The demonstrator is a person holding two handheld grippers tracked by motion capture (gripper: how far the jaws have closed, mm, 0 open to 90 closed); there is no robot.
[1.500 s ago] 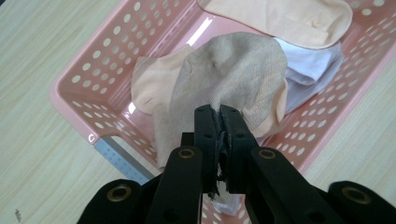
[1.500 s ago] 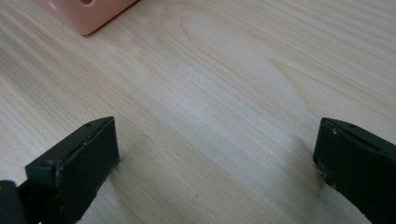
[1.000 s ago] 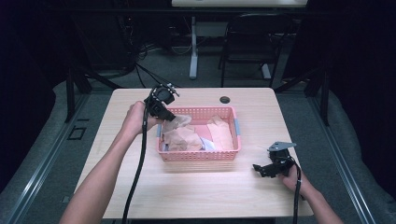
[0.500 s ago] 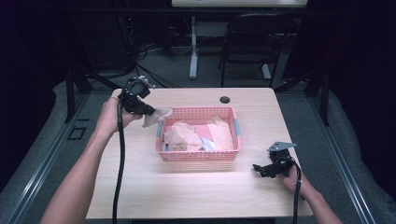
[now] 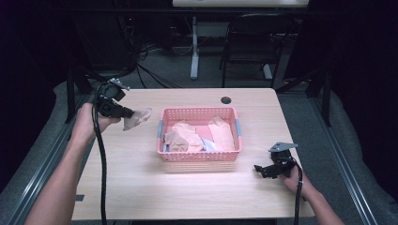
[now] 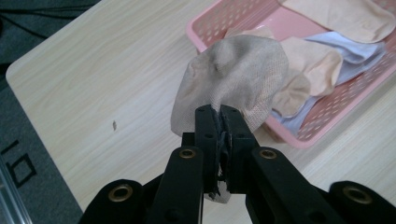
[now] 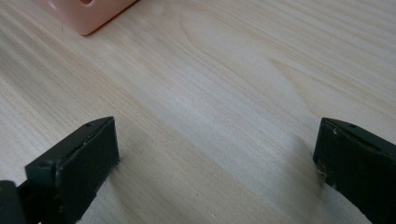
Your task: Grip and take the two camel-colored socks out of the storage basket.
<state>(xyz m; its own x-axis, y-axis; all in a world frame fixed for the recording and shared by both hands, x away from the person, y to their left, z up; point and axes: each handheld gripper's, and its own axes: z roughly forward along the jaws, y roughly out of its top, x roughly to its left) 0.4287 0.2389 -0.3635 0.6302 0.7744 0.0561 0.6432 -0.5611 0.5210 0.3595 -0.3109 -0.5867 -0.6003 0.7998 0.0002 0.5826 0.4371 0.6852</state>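
Observation:
My left gripper [image 5: 127,114] is shut on a beige sock [image 5: 137,118] and holds it in the air over the table's left side, left of the pink basket [image 5: 199,154]. In the left gripper view the sock [image 6: 236,77] bunches out past the closed jaws, with the basket [image 6: 201,31] beyond it. The basket holds several peach, tan and white socks [image 5: 206,133]. My right gripper [image 5: 259,169] rests low on the table near the front right, its jaws open and empty. In the right gripper view the open gripper [image 7: 217,154] spans bare wood, a basket corner [image 7: 86,11] at the top left.
The light wooden table [image 5: 141,187] has a dark round hole [image 5: 226,100] near its back edge. Black cables trail from both grippers. Behind the table stand a chair [image 5: 253,42] and a white desk leg [image 5: 194,47] on grey floor.
My left gripper lifted the beige sock out of the basket and carried it left, away from the basket. The right gripper stayed still.

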